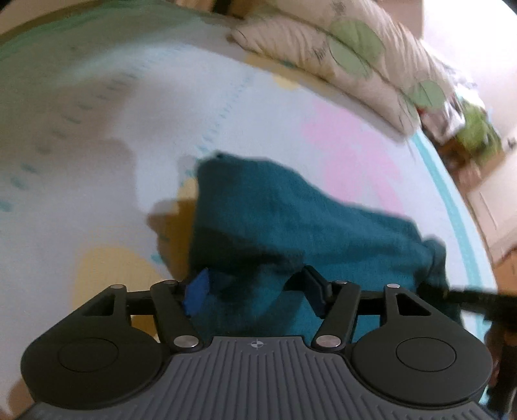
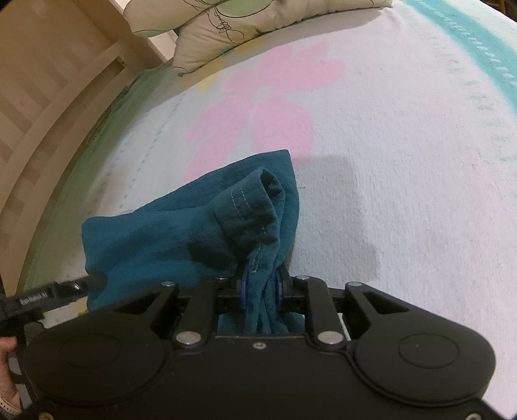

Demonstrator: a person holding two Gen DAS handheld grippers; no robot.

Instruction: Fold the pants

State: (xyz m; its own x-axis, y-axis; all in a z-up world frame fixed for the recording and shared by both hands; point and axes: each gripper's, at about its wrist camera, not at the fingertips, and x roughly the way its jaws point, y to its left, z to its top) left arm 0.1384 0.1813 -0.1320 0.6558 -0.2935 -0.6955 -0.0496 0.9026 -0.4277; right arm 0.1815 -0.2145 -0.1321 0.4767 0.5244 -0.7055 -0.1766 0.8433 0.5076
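The teal pants lie in a folded heap on the flowered bedsheet. My left gripper is open at their near edge. Its blue pads stand wide apart, and cloth lies between them without being pressed. In the right wrist view the pants are bunched at one end, where a stitched hem shows. There my right gripper is shut on a thick bunch of that cloth. The left gripper reaches the pants' left edge in this view, with a person's hand behind it.
Leaf-print pillows lie at the head of the bed, and they also show as pillows in the right wrist view. A wooden bed frame runs along the left side. The sheet has a pink flower and a teal border. Clutter stands beyond the bed.
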